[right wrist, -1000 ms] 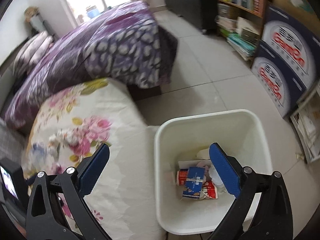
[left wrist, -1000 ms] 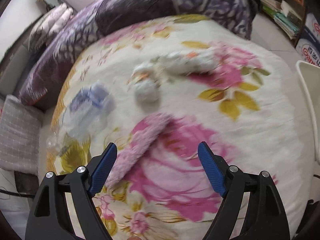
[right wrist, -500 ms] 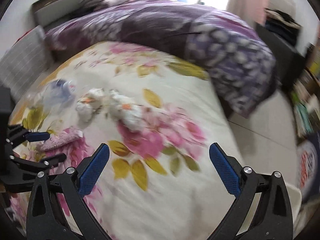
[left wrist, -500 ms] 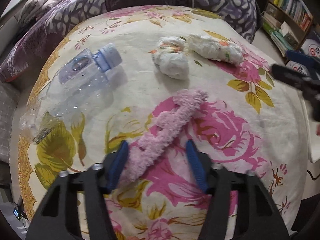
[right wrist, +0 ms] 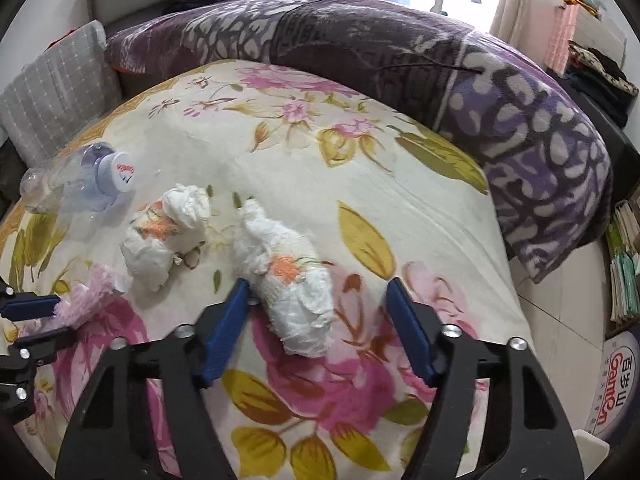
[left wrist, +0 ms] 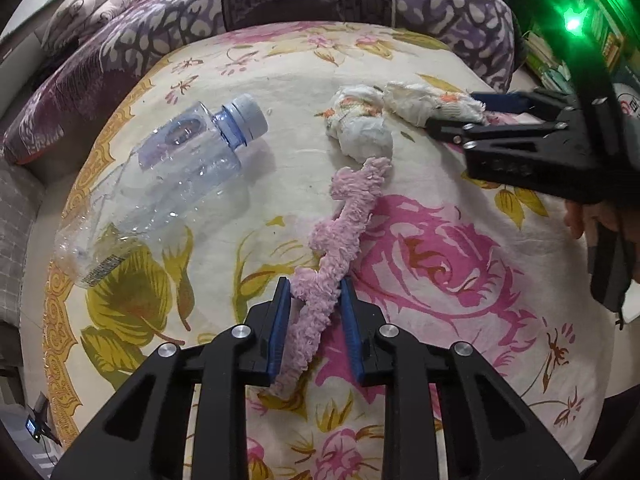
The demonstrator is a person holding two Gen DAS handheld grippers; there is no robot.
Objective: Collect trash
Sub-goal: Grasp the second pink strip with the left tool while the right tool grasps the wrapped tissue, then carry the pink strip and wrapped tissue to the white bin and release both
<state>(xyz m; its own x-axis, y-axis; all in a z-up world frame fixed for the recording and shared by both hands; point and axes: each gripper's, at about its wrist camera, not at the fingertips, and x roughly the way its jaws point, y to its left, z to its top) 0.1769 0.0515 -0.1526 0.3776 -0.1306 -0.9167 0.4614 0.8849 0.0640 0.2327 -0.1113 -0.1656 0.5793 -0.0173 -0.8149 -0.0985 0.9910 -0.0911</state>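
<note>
On the flowered bedspread [left wrist: 440, 260] lies a pink fuzzy strip [left wrist: 352, 200]. My left gripper [left wrist: 314, 284] is shut on its near end, also seen at the left edge of the right wrist view [right wrist: 60, 320]. A long crumpled tissue wad [right wrist: 292, 280] lies between the jaws of my right gripper [right wrist: 318, 284], which are closing. The left pad touches the wad; the right pad stands apart from it. In the left wrist view that gripper [left wrist: 456, 114] straddles the wad's end [left wrist: 424, 102]. A second wad [left wrist: 360, 124] and a crushed clear bottle [left wrist: 180, 176] lie nearby.
A purple patterned blanket [right wrist: 400, 52] is heaped along the bed's far side, with a grey checked pillow [right wrist: 52, 92] at the left. Bookshelves [right wrist: 624, 264] and a printed box [right wrist: 616, 396] stand on the floor to the right of the bed.
The left jaws closed onto the pink strip. The right gripper swung from above the white bin over to the bed, came down at the long tissue wad, and its jaws narrowed.
</note>
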